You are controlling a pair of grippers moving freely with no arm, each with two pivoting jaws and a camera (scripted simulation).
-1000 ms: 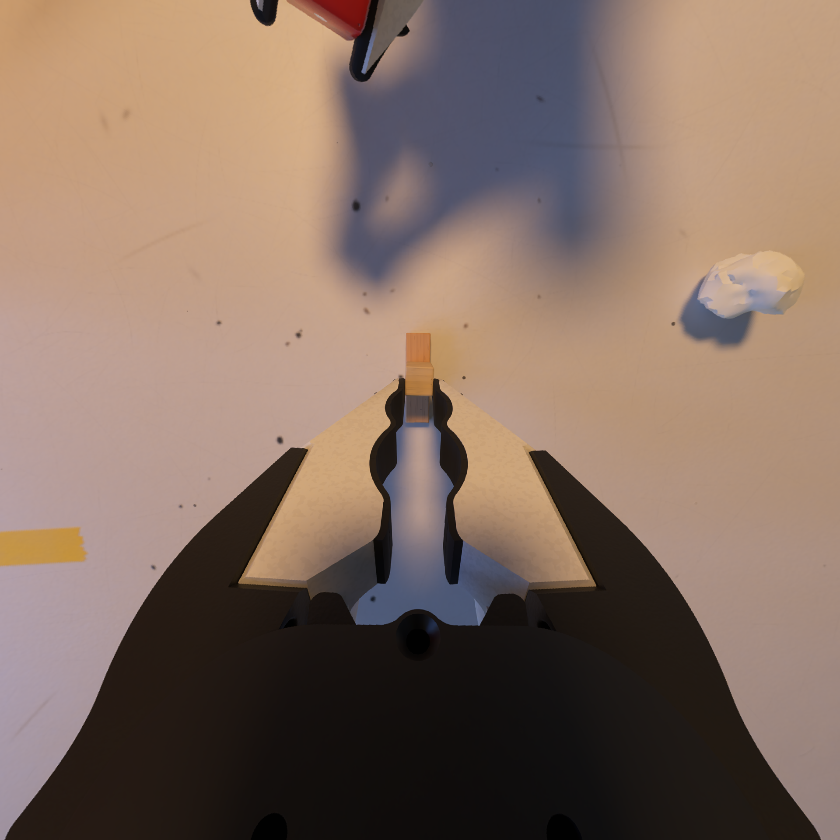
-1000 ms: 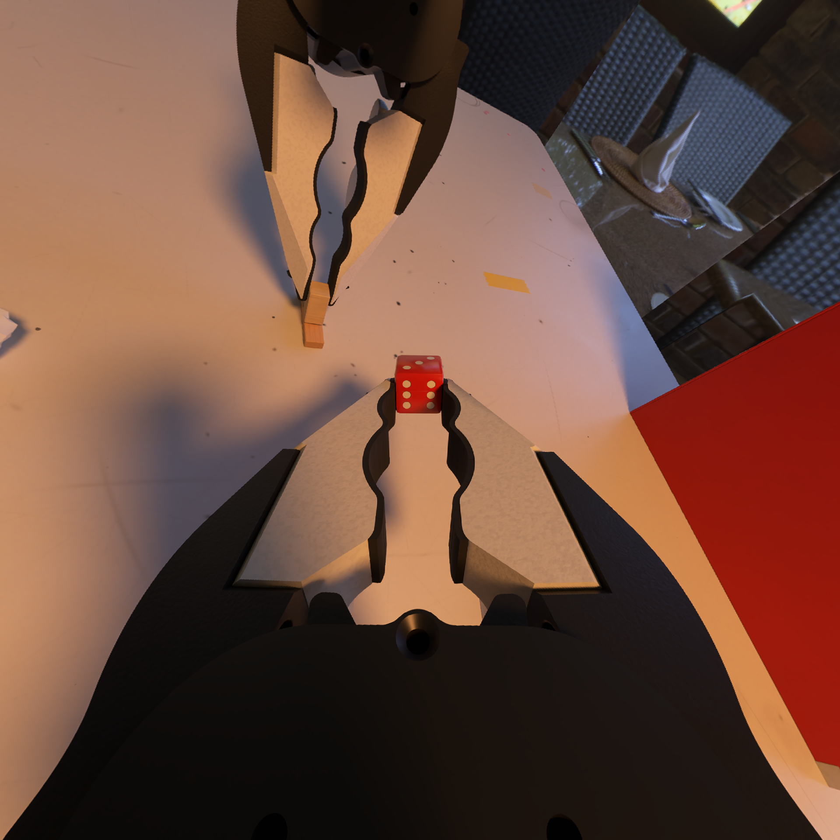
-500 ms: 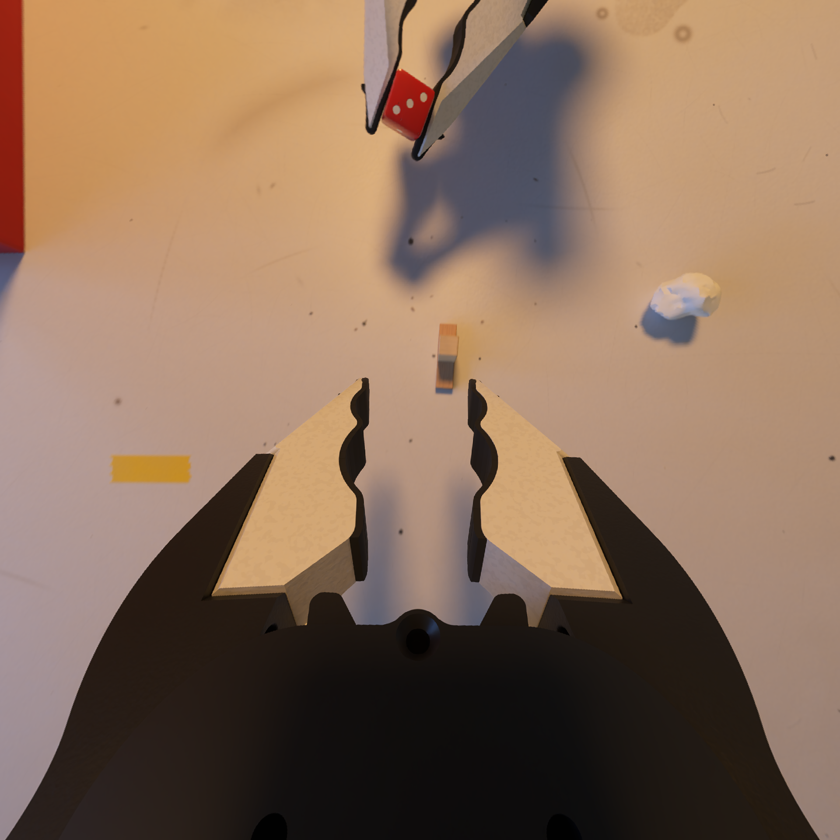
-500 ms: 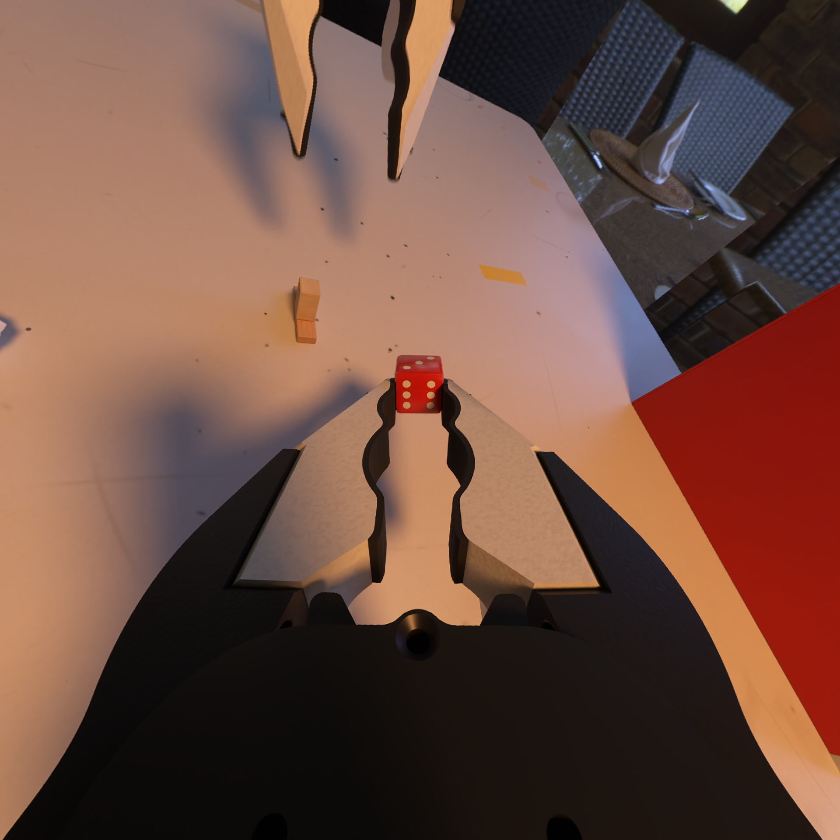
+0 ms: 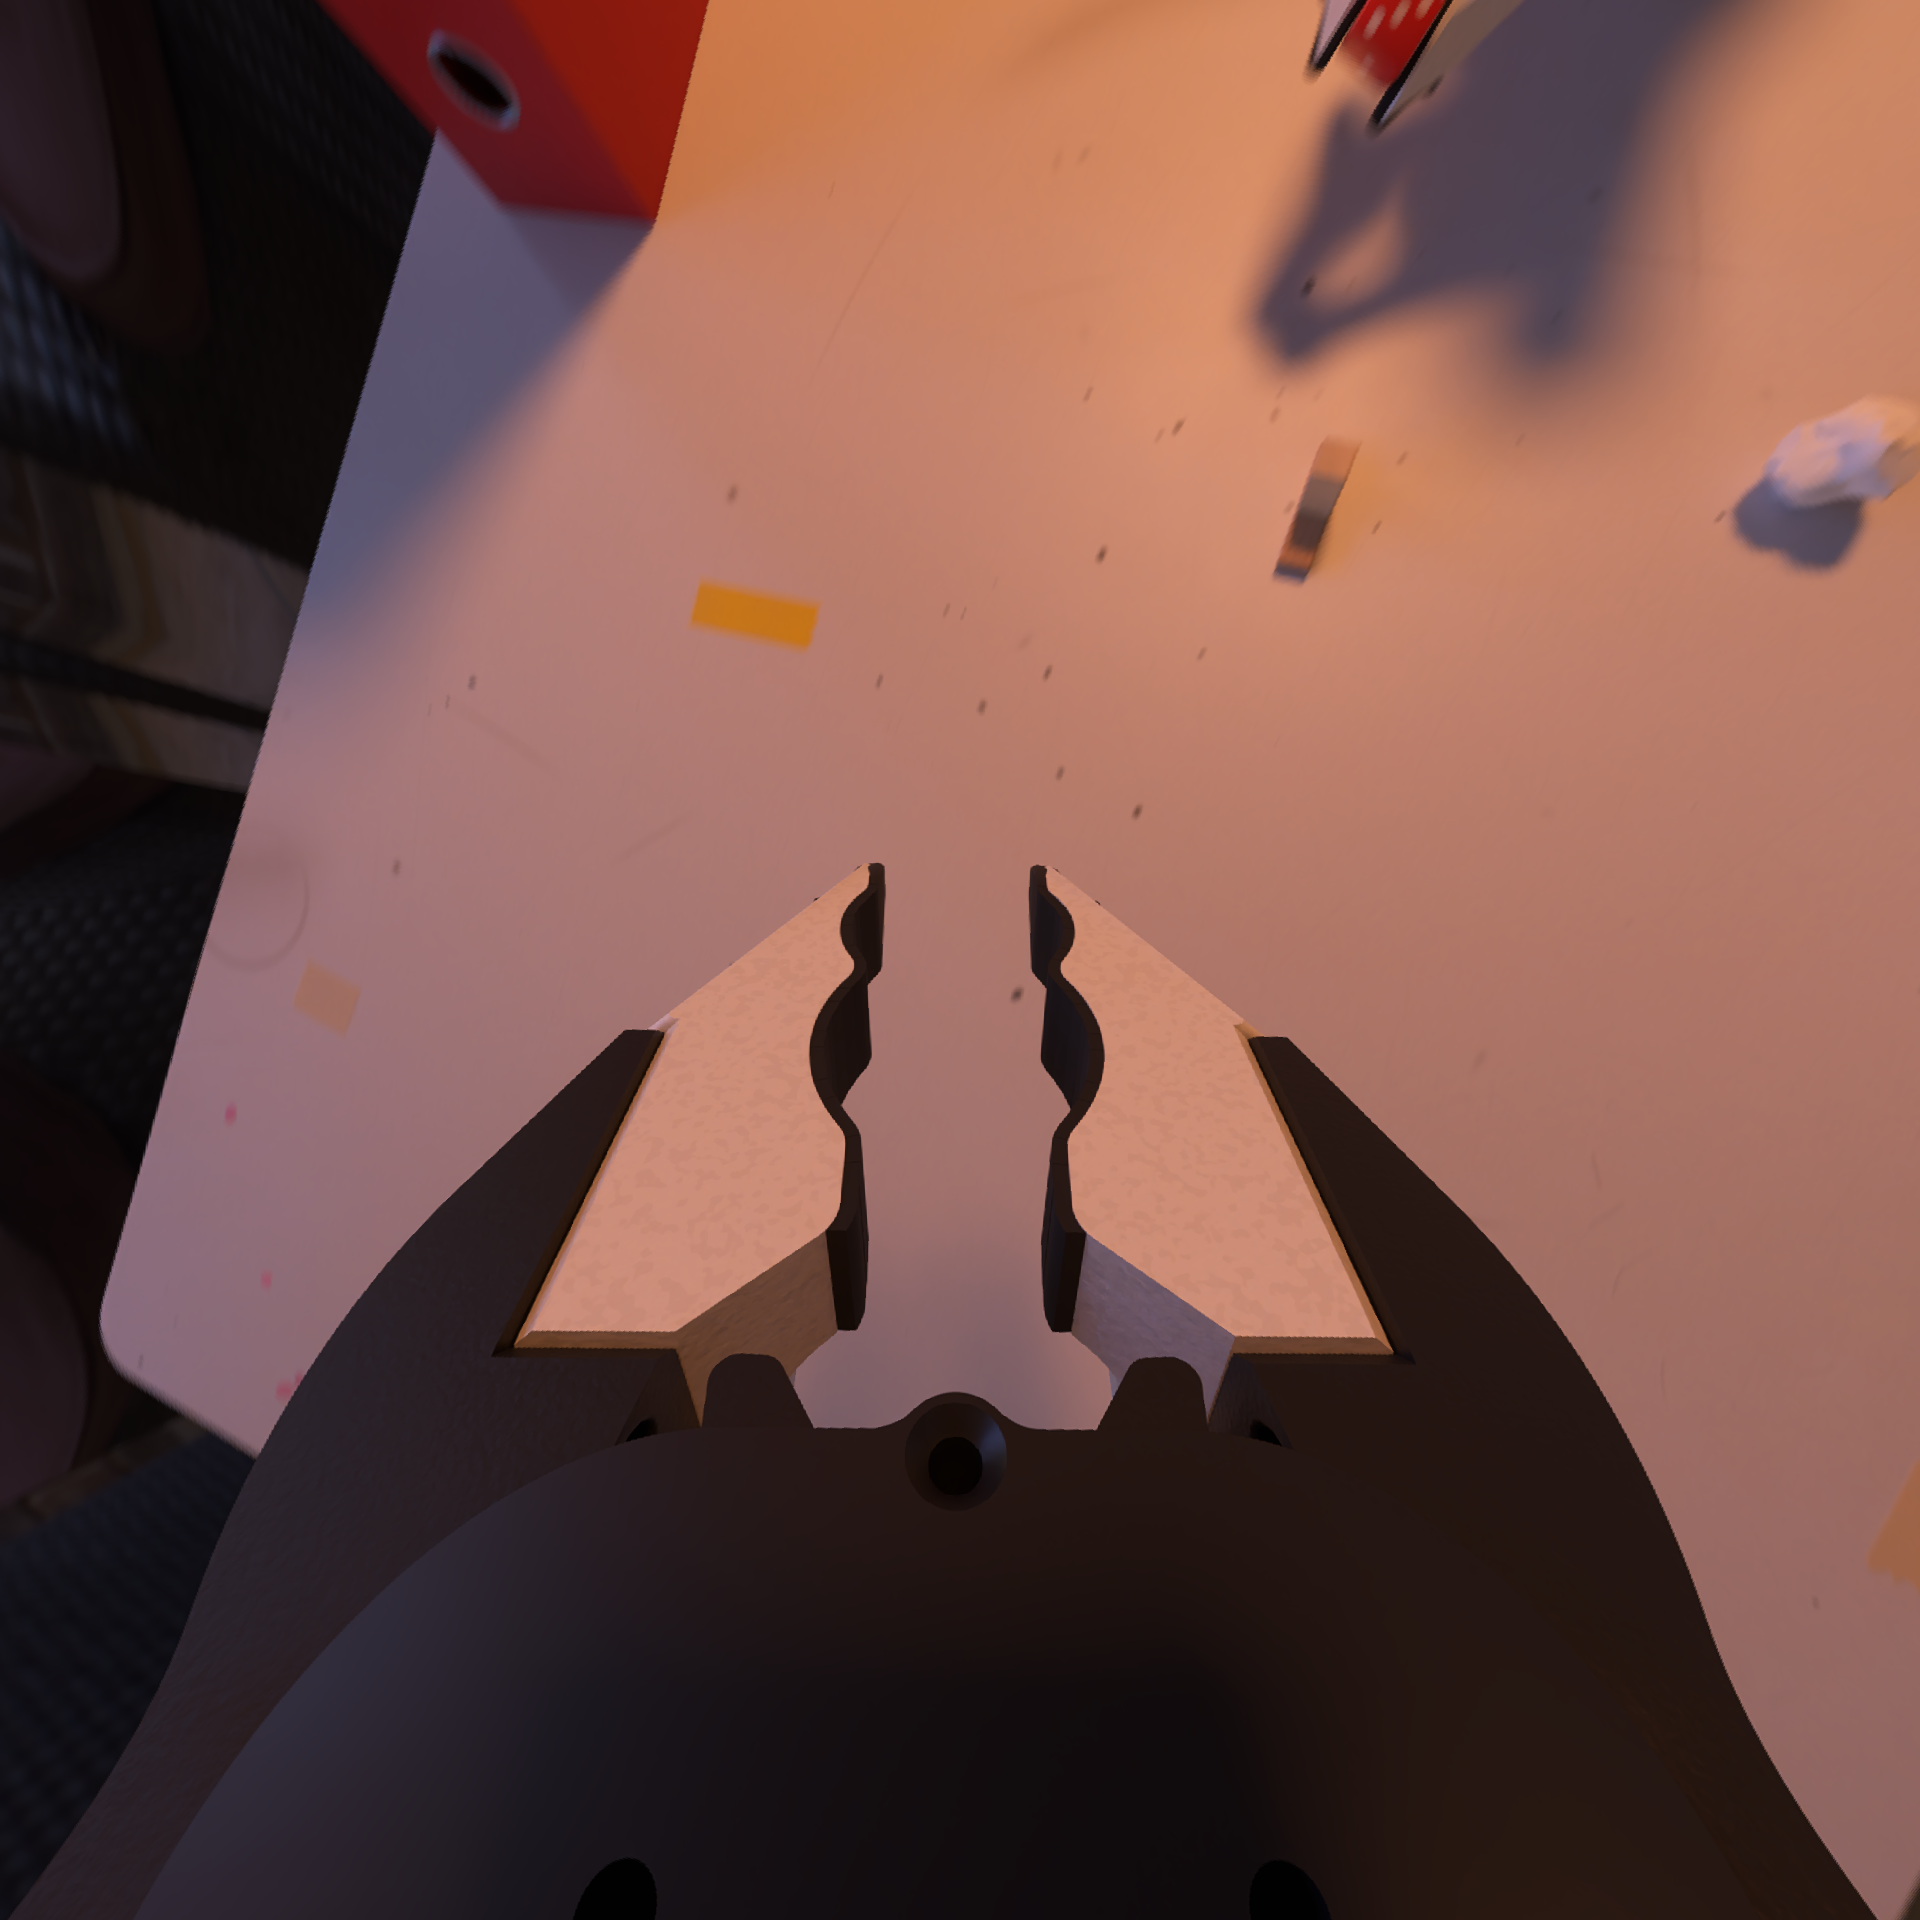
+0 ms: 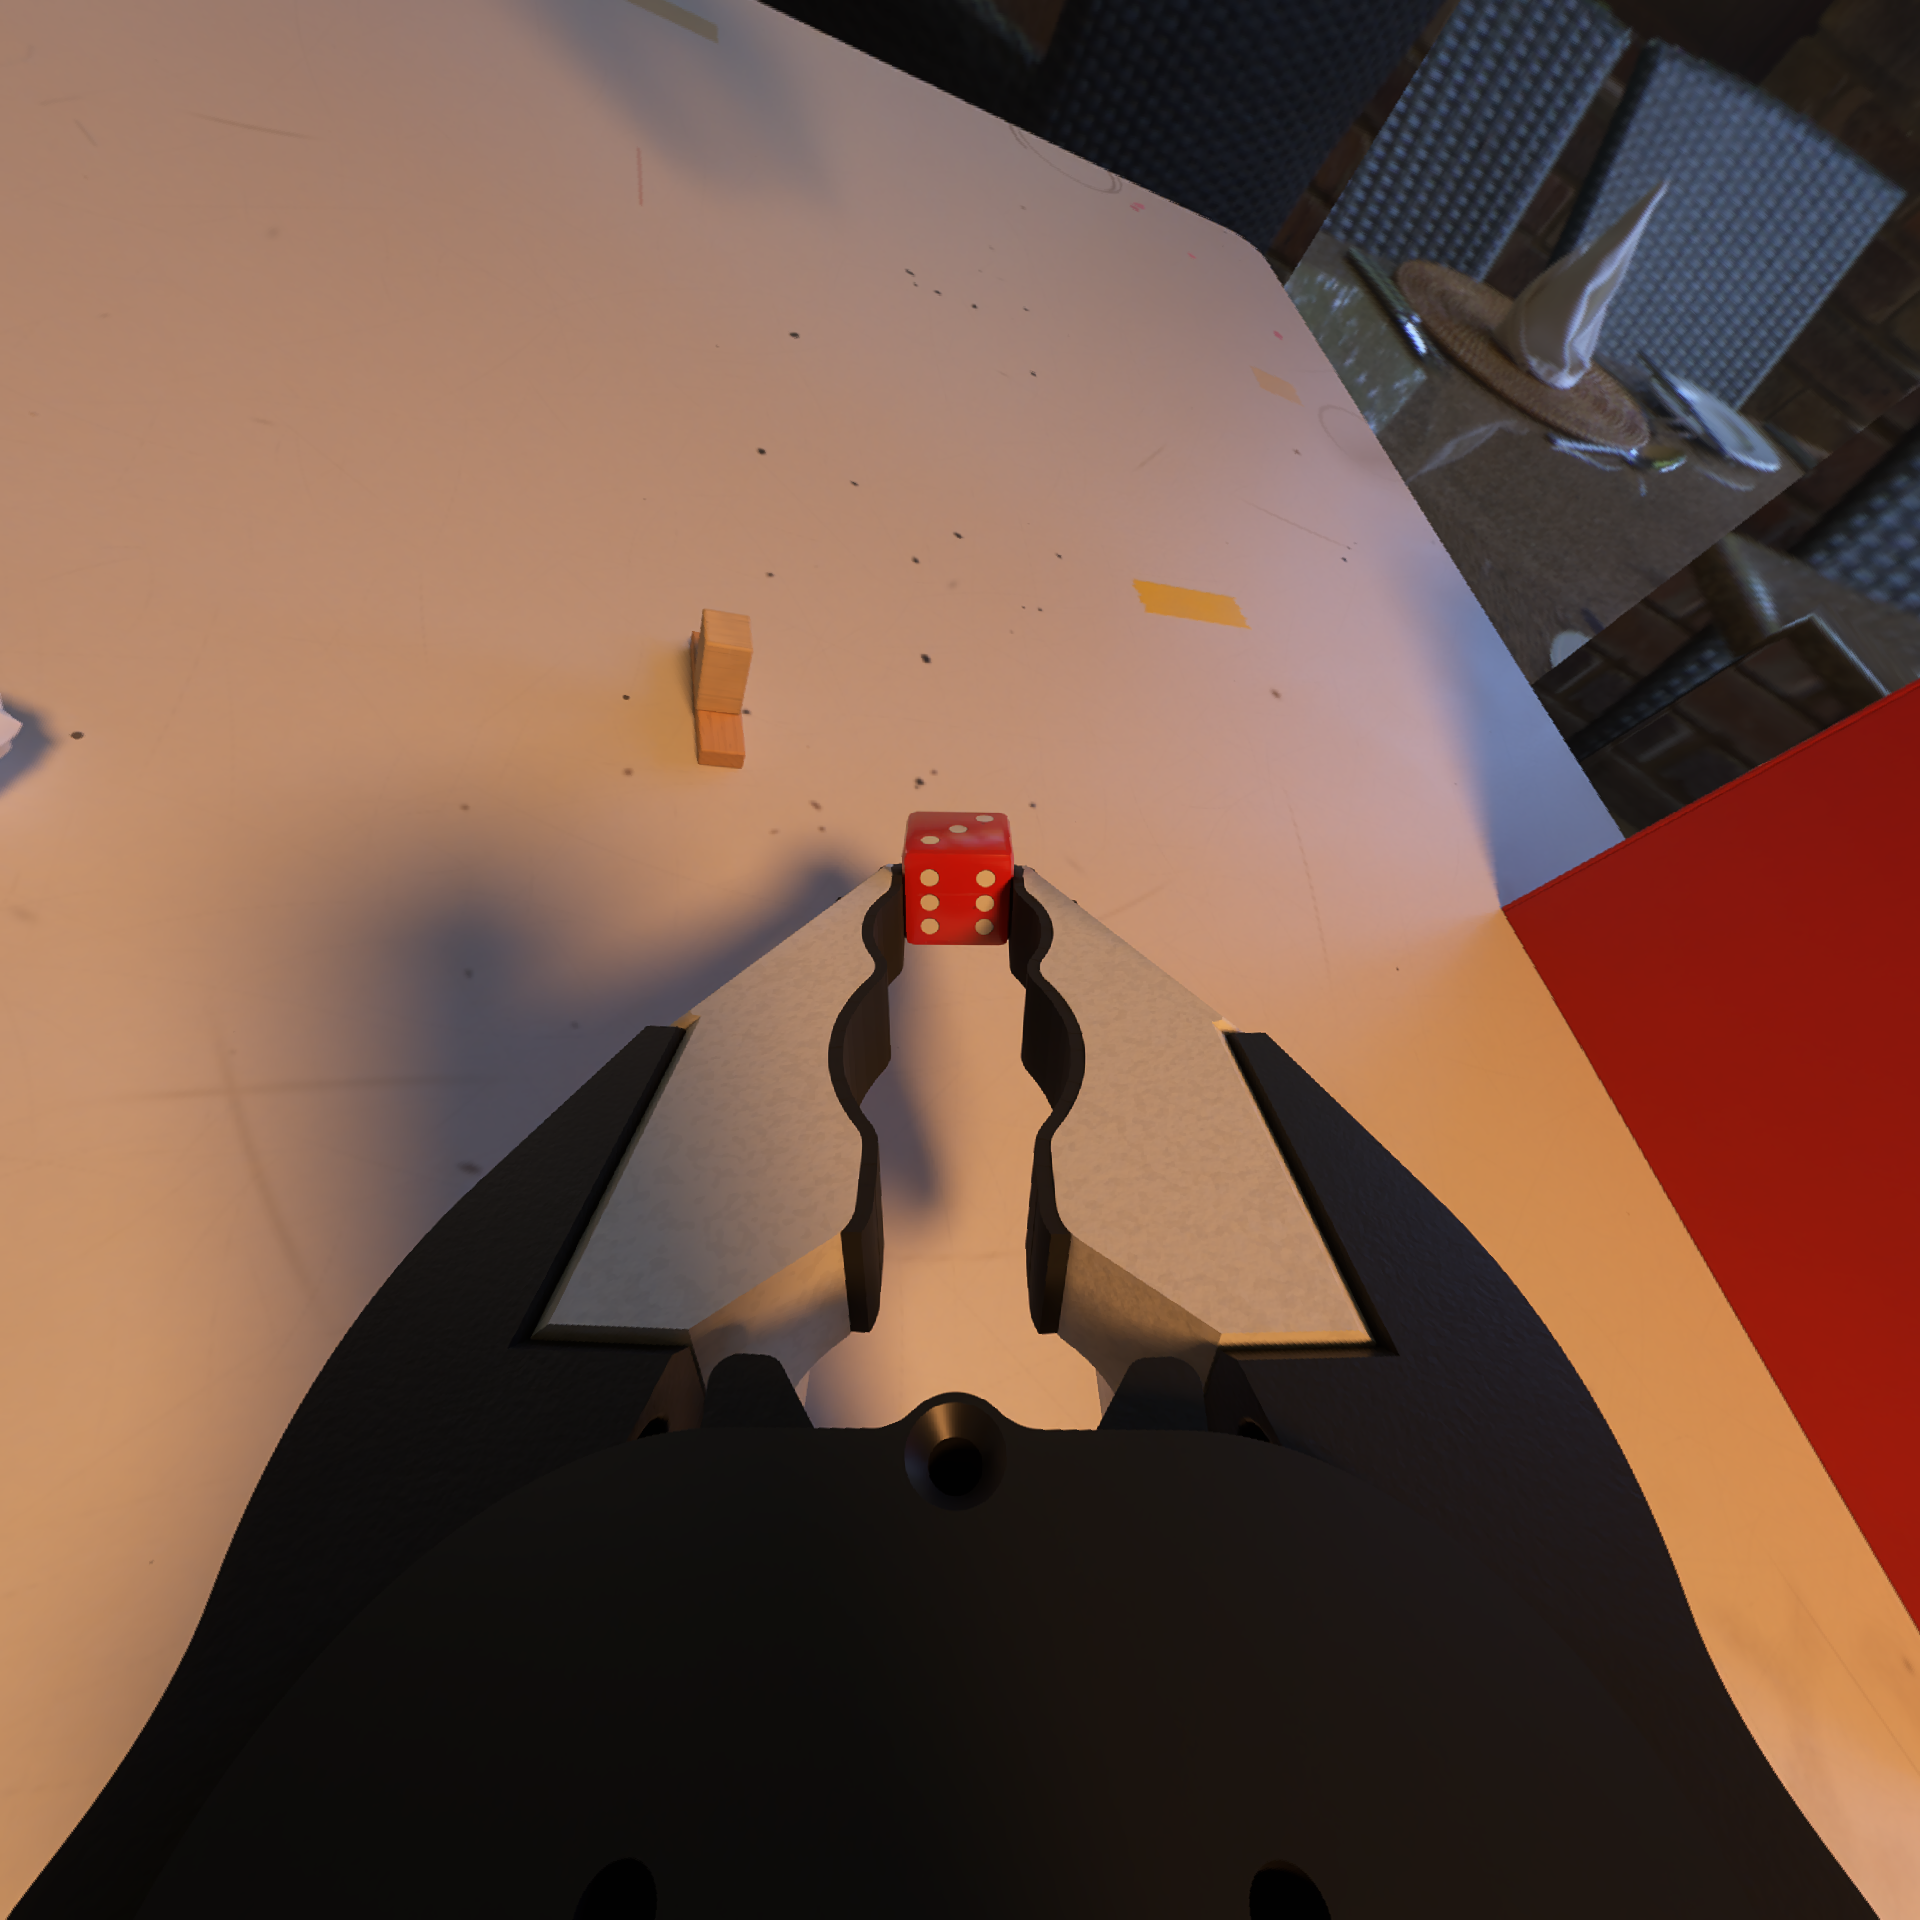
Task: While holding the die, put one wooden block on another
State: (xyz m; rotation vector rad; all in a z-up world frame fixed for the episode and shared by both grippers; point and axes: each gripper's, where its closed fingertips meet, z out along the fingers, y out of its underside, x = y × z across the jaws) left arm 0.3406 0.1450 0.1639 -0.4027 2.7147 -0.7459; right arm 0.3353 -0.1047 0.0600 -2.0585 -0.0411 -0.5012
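Observation:
Two small wooden blocks stand stacked, one on the other, on the pale table; the upper block (image 6: 724, 657) sits slightly offset on the lower block (image 6: 720, 738). The stack (image 5: 1314, 509) also shows blurred in the left wrist view, far ahead and to the right. My left gripper (image 5: 956, 883) is open and empty, high above the table and well back from the stack. My right gripper (image 6: 957, 883) is shut on a red die (image 6: 957, 879) with pale pips, held above the table to the right of the stack. The die (image 5: 1382, 31) also shows at the left wrist view's top edge.
A crumpled white paper ball (image 5: 1839, 468) lies right of the stack. A red box (image 6: 1787, 987) stands at the table's right side and shows again in the left wrist view (image 5: 561, 94). A yellow tape strip (image 6: 1190, 603) lies on the table. The table edge (image 5: 260, 790) is near.
My left gripper let go of the upper block, opened, then rose and drew back to the left, out of the right wrist view. The stack stays standing. The right gripper keeps the die.

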